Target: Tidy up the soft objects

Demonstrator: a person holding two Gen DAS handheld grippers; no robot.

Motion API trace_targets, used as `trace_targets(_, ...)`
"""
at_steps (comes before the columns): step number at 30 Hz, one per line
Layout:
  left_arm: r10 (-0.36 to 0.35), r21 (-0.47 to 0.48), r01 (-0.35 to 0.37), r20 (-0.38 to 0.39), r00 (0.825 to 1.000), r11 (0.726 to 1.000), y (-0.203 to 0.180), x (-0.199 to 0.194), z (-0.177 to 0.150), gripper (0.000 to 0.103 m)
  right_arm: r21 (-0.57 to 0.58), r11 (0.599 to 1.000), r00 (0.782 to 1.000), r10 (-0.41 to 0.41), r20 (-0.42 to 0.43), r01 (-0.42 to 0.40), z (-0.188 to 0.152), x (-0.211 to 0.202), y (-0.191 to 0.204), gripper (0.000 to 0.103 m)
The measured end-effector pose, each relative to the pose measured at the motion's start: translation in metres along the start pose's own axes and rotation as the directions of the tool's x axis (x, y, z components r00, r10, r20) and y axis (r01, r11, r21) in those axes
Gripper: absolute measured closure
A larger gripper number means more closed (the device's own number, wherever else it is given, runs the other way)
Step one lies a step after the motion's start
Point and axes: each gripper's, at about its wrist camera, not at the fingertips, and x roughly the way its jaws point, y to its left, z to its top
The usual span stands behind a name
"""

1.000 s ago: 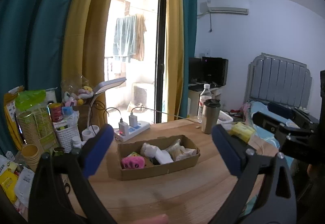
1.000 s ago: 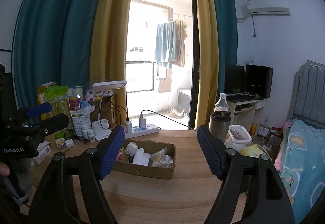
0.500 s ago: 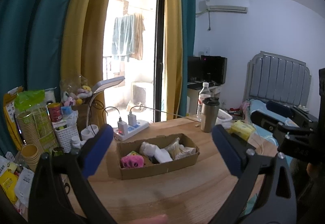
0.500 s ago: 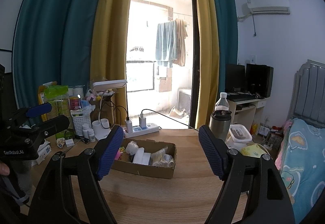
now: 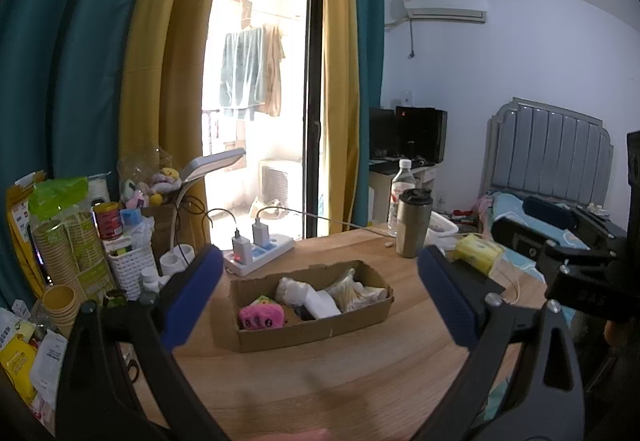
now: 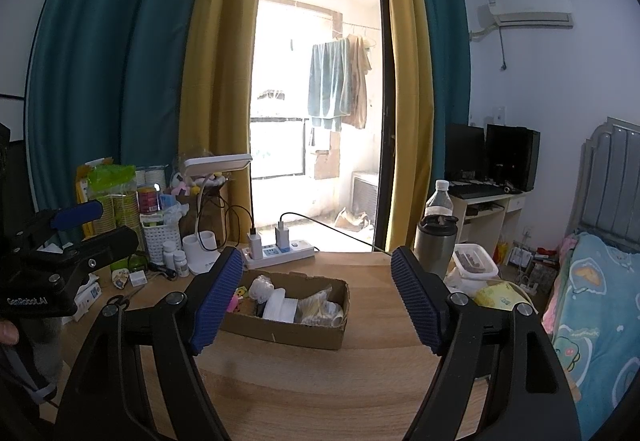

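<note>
A shallow cardboard box [image 5: 316,331] sits on the wooden table [image 5: 360,381], also in the right wrist view [image 6: 304,333]. It holds a pink plush toy [image 5: 262,317], white soft items [image 5: 298,289] and a clear packet of swabs [image 5: 352,289]. My left gripper [image 5: 320,293] is open and empty, held above the table short of the box. My right gripper [image 6: 316,297] is open and empty, also short of the box. Each gripper shows in the other's view, the left gripper at the far left [image 6: 60,273] and the right gripper at the far right [image 5: 560,253].
A power strip [image 5: 260,253], desk lamp [image 5: 212,165] and a white basket [image 5: 130,269] stand behind the box at left with paper cups [image 5: 60,305]. A steel tumbler [image 5: 414,225], water bottle [image 5: 402,193] and yellow tissue pack [image 5: 478,251] stand at right. A bed [image 6: 592,305] lies beyond.
Both views have tilted up slightly, so the box sits a little lower in frame. Both grippers stay open and empty.
</note>
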Motion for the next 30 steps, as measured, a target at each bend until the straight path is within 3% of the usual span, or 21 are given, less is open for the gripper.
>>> trace_targets(30,-0.011,0.002,0.011,-0.008,1.0,1.0,0.0031,0.0012,-0.0003,0.004,0.001,1.0,1.0,0.004,-0.005,-0.004,-0.0002,0.0016,-0.0001,0.023)
